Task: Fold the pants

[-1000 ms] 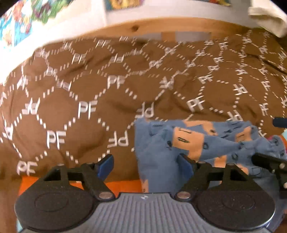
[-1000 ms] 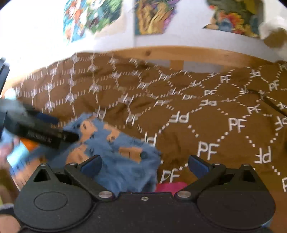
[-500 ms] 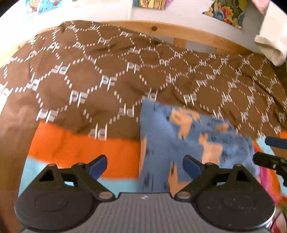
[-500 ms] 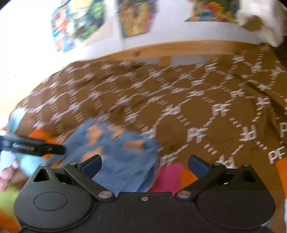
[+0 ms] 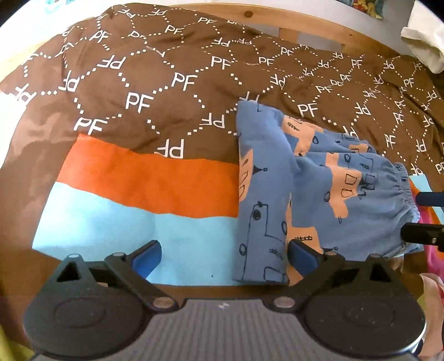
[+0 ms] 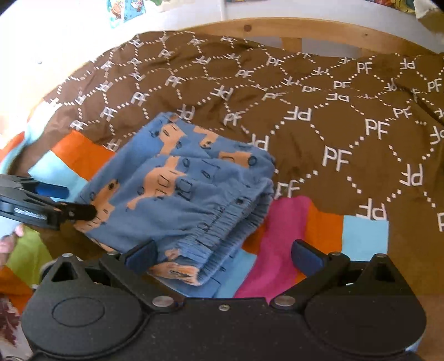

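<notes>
The blue pants [image 5: 319, 188] with orange print lie folded in layers on the bed, elastic waistband to the right. They also show in the right wrist view [image 6: 180, 194], waistband toward the camera. My left gripper [image 5: 222, 254] is open and empty, above the near left edge of the pants. My right gripper [image 6: 222, 254] is open and empty, above the waistband end. The left gripper's fingers [image 6: 77, 212] show at the left of the right wrist view, the right gripper's fingers [image 5: 424, 233] at the right of the left wrist view.
A brown duvet [image 5: 180, 83] with white PF print covers the far bed. A striped orange, light blue and pink sheet [image 5: 138, 194] lies under the pants. A wooden bed frame [image 6: 277, 26] runs along the back wall. A white cloth [image 5: 424, 41] hangs at top right.
Both grippers have pulled back toward me and higher. The pants now lie flat and folded on the bed, with more of the striped sheet in view.
</notes>
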A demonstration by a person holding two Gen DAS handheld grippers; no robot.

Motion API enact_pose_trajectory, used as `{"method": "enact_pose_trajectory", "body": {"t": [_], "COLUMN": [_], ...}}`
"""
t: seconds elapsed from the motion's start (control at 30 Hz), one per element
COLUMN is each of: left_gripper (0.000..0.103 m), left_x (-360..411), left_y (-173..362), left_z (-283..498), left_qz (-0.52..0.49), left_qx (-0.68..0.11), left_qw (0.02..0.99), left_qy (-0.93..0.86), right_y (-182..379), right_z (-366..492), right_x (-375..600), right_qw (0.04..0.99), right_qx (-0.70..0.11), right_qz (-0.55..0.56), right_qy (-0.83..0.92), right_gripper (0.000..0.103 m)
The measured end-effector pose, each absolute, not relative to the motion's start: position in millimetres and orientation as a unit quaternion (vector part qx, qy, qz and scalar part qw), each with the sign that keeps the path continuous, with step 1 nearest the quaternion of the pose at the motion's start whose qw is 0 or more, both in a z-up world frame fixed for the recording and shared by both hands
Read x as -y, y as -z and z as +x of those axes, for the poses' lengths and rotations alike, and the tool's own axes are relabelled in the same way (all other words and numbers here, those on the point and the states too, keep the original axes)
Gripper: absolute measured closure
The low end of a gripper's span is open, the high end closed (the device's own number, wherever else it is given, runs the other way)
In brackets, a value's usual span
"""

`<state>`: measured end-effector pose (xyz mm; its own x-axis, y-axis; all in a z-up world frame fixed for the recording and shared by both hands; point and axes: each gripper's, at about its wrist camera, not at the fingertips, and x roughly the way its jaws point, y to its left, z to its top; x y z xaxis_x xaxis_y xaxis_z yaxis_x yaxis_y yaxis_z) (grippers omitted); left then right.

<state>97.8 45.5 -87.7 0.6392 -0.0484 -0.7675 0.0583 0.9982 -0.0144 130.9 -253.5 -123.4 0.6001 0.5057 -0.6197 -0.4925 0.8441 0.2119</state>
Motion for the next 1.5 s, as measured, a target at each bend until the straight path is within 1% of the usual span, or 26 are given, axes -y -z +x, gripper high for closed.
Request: {"method": "enact_pose_trajectory", "body": {"t": [0.2, 0.5, 0.73, 0.97, 1.17, 1.27, 1.4, 1.5], "left_gripper": [0.000, 0.000, 0.000, 0.000, 0.000, 0.000, 0.000, 0.000], "left_x": [-45.7, -49.1, -48.8, -40.2, -42.8, -42.7, -47.4, -50.4], "left_y": [81.4, 70.1, 61.7, 74.0, 90.7, 93.0, 94.2, 92.8], "left_z": [97.6, 93.8, 98.2, 125.4, 146.4, 148.0, 146.4, 144.3], "left_qz": [0.019, 0.003, -0.018, -0.022, -0.082, -0.084, -0.093, -0.101], "left_qx": [-0.419, -0.412, -0.391, -0.395, -0.427, -0.427, -0.432, -0.441], "left_qw": [0.908, 0.910, 0.914, 0.904, 0.885, 0.884, 0.880, 0.875], "left_qy": [0.028, 0.042, 0.108, 0.165, 0.170, 0.171, 0.174, 0.172], "right_y": [113.8, 115.9, 118.4, 131.0, 143.9, 148.9, 154.0, 155.9], "right_z": [132.7, 135.4, 137.7, 152.6, 202.5, 221.5, 224.6, 217.8], "right_x": [259.7, 264.5, 273.5, 274.3, 275.5, 278.1, 282.1, 284.2], "right_qw": [0.889, 0.887, 0.887, 0.878, 0.854, 0.841, 0.829, 0.825], "right_qx": [-0.342, -0.355, -0.355, -0.354, -0.360, -0.364, -0.360, -0.356], "right_qz": [0.047, 0.046, 0.072, 0.076, 0.155, 0.190, 0.233, 0.244], "right_qy": [-0.300, -0.292, -0.287, -0.315, -0.343, -0.353, -0.360, -0.366], "right_gripper": [0.001, 0.001, 0.001, 0.001, 0.001, 0.001, 0.001, 0.001]}}
